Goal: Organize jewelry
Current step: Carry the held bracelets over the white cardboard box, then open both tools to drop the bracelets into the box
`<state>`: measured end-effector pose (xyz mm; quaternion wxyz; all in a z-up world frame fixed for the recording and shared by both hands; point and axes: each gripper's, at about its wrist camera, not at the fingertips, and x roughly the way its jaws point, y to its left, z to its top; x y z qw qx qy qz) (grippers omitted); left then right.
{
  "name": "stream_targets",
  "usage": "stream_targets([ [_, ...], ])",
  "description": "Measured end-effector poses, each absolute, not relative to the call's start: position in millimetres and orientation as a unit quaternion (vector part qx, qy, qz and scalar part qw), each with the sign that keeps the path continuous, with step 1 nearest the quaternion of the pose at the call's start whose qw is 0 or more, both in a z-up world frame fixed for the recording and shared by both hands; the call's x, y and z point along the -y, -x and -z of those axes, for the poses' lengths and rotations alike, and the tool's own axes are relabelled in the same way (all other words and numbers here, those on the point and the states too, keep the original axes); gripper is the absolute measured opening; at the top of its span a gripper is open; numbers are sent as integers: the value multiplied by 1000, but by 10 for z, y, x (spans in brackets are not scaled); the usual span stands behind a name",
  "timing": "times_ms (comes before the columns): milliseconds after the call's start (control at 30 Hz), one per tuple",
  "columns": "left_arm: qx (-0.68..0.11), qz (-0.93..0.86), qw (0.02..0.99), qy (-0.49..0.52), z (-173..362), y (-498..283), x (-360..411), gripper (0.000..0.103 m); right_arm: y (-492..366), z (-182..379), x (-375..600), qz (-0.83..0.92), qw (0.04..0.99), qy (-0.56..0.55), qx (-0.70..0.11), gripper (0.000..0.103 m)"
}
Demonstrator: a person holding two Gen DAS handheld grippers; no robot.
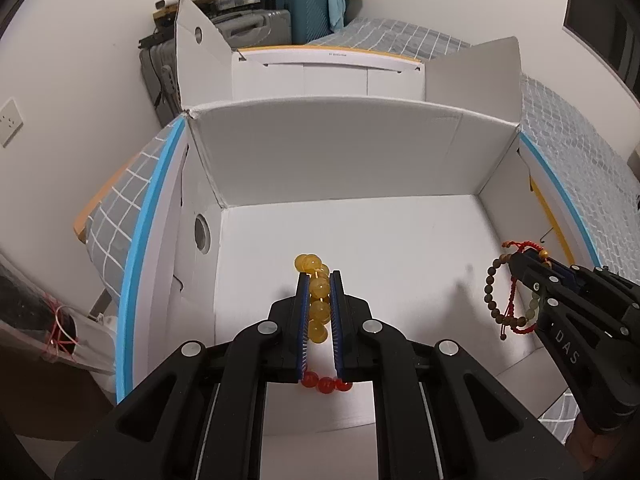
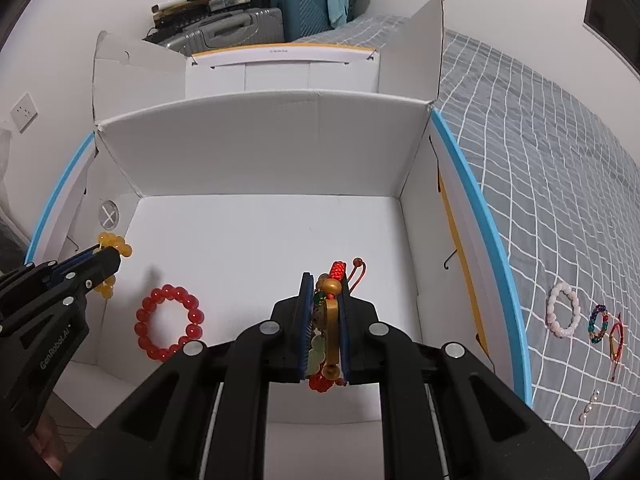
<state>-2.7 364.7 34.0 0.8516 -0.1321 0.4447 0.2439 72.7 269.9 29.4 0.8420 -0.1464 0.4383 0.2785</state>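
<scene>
My left gripper [image 1: 319, 280] is shut on a yellow bead bracelet [image 1: 316, 268] above the floor of an open white cardboard box [image 1: 340, 152]. It also shows at the left of the right wrist view [image 2: 110, 258]. A red bead bracelet [image 2: 168, 322] lies on the box floor below it; its beads show under my left fingers [image 1: 326, 385]. My right gripper [image 2: 325, 282] is shut on a bundle of bracelets [image 2: 330, 308]: a red cord one, a brown bead one and pale green beads. The bundle hangs over the box's right side in the left wrist view [image 1: 510, 292].
On the grey checked bedspread [image 2: 560, 160] right of the box lie a pink-white bead bracelet [image 2: 564, 310], a multicoloured one [image 2: 599, 324], a red cord piece [image 2: 616, 342] and a small pearl piece [image 2: 589, 406]. A second white box [image 2: 280, 68] and suitcases [image 2: 304, 4] stand behind.
</scene>
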Motion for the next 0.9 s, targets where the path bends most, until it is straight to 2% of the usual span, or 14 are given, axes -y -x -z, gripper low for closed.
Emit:
stream_targets([
  [267, -453, -248, 846, 132, -298, 40, -3675, 11, -702, -298, -2699, -277, 840, 155, -439, 12],
  [300, -454, -250, 845, 132, -299, 43, -3675, 13, -695, -303, -2699, -277, 840, 155, -439, 14],
  [333, -454, -251, 845, 131, -307, 46, -3673, 13, -701, -310, -2707, -279, 840, 155, -439, 22],
  [367, -454, -253, 845, 129, -308, 49, -3662, 17, -695, -320, -2701, -281, 840, 153, -439, 31],
  [433, -449, -259, 845, 130, -337, 77, -3670, 38, -680, -346, -2686, -283, 841, 151, -436, 36],
  [533, -439, -272, 846, 133, -386, 126, -3689, 54, -649, -394, -2673, -285, 844, 150, -430, 51],
  [633, -434, -279, 846, 135, -433, 157, -3699, 67, -614, -449, -2655, -289, 846, 148, -423, 63],
  [767, -422, -290, 848, 135, -511, 220, -3708, 77, -570, -518, -2620, -290, 851, 149, -412, 77],
  [900, -409, -298, 852, 132, -589, 245, -3695, 89, -522, -594, -2547, -289, 858, 149, -397, 85],
])
